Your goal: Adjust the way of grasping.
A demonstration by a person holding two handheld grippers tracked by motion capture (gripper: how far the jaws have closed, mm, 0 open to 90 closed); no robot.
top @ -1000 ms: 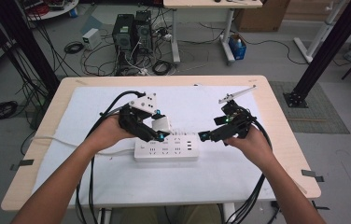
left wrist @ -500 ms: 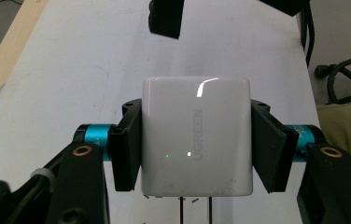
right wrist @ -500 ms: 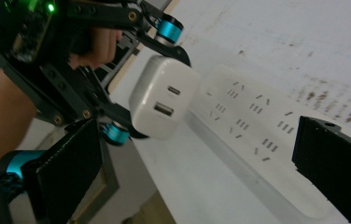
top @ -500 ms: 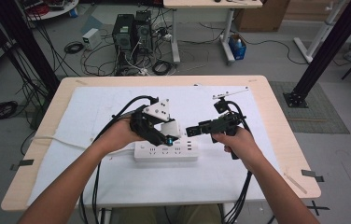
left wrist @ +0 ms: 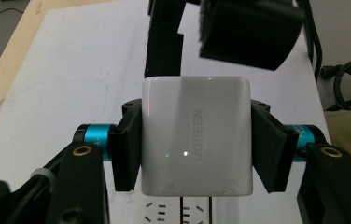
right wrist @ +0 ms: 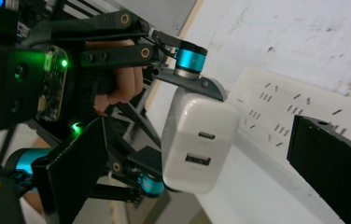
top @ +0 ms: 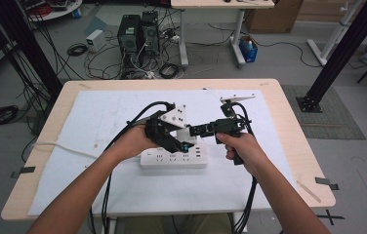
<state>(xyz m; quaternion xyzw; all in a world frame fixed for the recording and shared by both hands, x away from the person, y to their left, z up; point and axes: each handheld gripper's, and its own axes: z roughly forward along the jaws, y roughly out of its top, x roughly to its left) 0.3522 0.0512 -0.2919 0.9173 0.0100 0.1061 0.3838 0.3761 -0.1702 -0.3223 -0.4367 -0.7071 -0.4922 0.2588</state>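
Now our right gripper (top: 198, 130), jaws apart, has swung in from the desk's right side to bracket the glossy white cube-shaped USB charger (left wrist: 195, 135) that our left gripper (left wrist: 195, 140) clamps above the white plastic power strip (top: 173, 159), suggesting a handover.

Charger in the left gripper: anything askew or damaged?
Nothing stands out. The white charger sits square between the left gripper pads, clamped on both sides, casing unbroken apart from light scuffs. The power strip lies flat on the table beneath it. The right gripper is open around the charger's port end.
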